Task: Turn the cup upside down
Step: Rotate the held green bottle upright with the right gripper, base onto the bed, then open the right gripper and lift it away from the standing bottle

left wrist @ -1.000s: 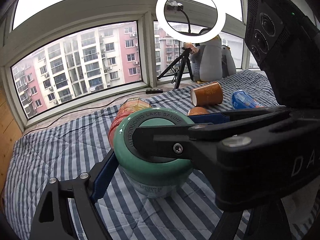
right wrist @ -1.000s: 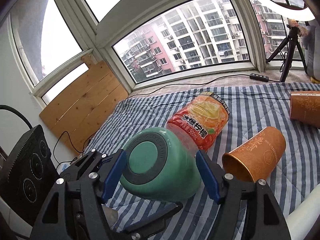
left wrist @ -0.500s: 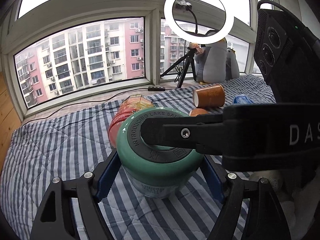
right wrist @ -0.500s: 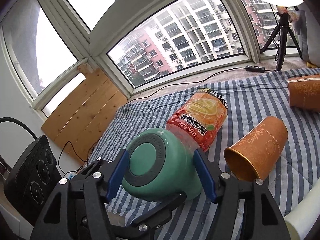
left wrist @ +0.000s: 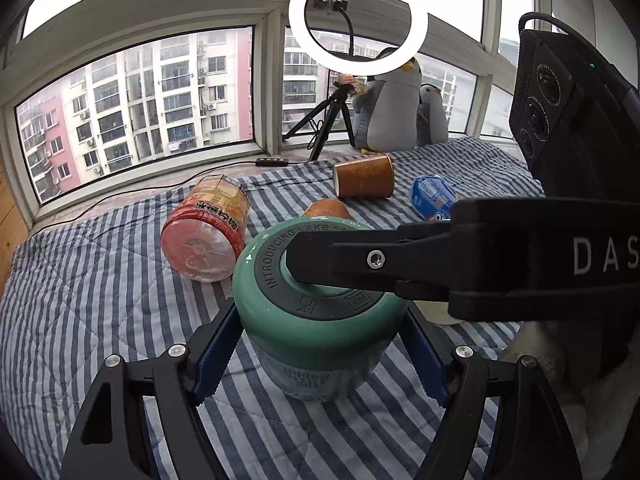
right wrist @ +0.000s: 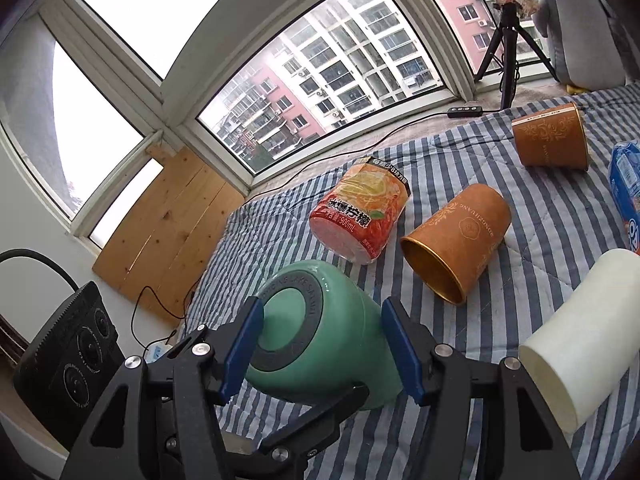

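A green cup (left wrist: 316, 320) stands upside down on the striped cloth, its dark rubber base ring facing up. My left gripper (left wrist: 320, 352) is open, its blue pads on either side of the cup without pressing it. My right gripper (right wrist: 320, 348) reaches in from the right; in its own view its blue pads flank the cup (right wrist: 320, 344) with small gaps, so it is open. In the left wrist view the right gripper's black finger (left wrist: 360, 260) lies across the top of the cup's base.
An orange drink bottle (left wrist: 208, 232) lies behind the cup. Brown paper cups (right wrist: 456, 240) (right wrist: 552, 140) lie on their sides to the right, beside a blue packet (left wrist: 434, 196). A white roll (right wrist: 588, 332) is at right. A ring light tripod (left wrist: 324, 124) and plush penguins stand by the window.
The cup has come down to stand base-up on the cloth. Both grippers have drawn back slightly, and gaps have opened between the pads and the cup.
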